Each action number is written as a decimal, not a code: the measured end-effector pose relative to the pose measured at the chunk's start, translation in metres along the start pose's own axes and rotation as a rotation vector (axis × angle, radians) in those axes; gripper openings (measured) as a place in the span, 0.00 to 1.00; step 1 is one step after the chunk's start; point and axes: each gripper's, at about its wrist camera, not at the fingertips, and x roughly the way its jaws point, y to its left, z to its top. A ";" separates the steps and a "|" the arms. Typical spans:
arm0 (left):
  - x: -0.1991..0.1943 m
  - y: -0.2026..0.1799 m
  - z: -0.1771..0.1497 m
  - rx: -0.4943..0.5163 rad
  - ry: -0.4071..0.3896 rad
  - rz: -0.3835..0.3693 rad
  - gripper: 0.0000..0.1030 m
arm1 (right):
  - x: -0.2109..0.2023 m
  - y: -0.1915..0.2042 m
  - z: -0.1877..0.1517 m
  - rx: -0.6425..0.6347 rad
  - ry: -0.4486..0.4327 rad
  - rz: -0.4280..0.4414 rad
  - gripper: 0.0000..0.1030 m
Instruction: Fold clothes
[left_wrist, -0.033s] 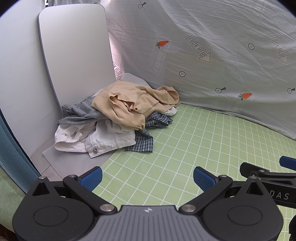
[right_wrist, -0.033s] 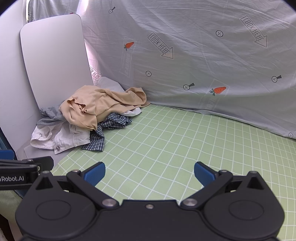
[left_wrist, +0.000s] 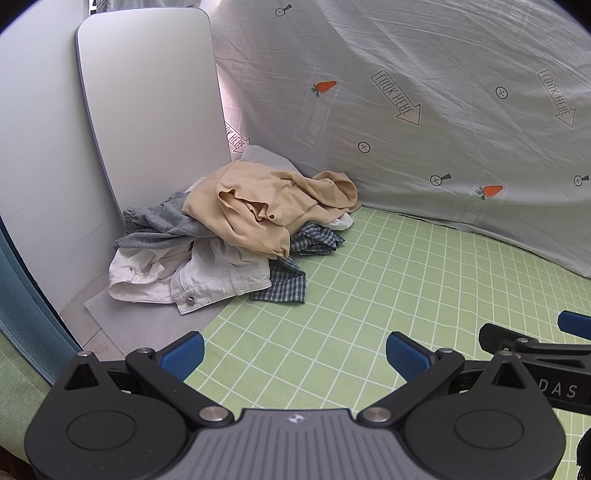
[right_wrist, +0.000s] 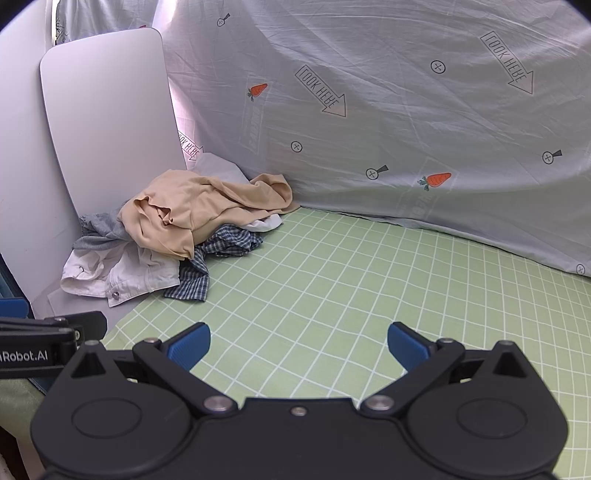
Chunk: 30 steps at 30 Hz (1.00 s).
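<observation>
A heap of clothes lies at the far left corner of the green checked mat (left_wrist: 388, 295). A beige garment (left_wrist: 266, 206) is on top, over a grey one (left_wrist: 162, 225), white jeans (left_wrist: 207, 277) and a blue plaid shirt (left_wrist: 291, 280). The heap also shows in the right wrist view, with the beige garment (right_wrist: 192, 210) on top. My left gripper (left_wrist: 295, 354) is open and empty, above the mat well short of the heap. My right gripper (right_wrist: 299, 347) is open and empty, to the right of the left one.
A white rounded board (left_wrist: 147, 110) leans against the left wall behind the heap. A grey sheet printed with carrots and arrows (left_wrist: 406, 129) hangs along the back. A teal cloth edge (left_wrist: 22, 295) runs down the left side.
</observation>
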 end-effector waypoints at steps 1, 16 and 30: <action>0.000 0.000 0.000 0.000 0.000 0.000 1.00 | 0.000 0.000 0.000 0.000 0.000 0.001 1.00; -0.001 0.001 0.000 0.001 -0.001 0.003 1.00 | 0.000 -0.001 -0.001 0.000 0.003 0.001 1.00; 0.000 0.002 0.000 0.005 -0.002 0.001 1.00 | -0.001 -0.003 -0.003 0.001 0.003 0.001 1.00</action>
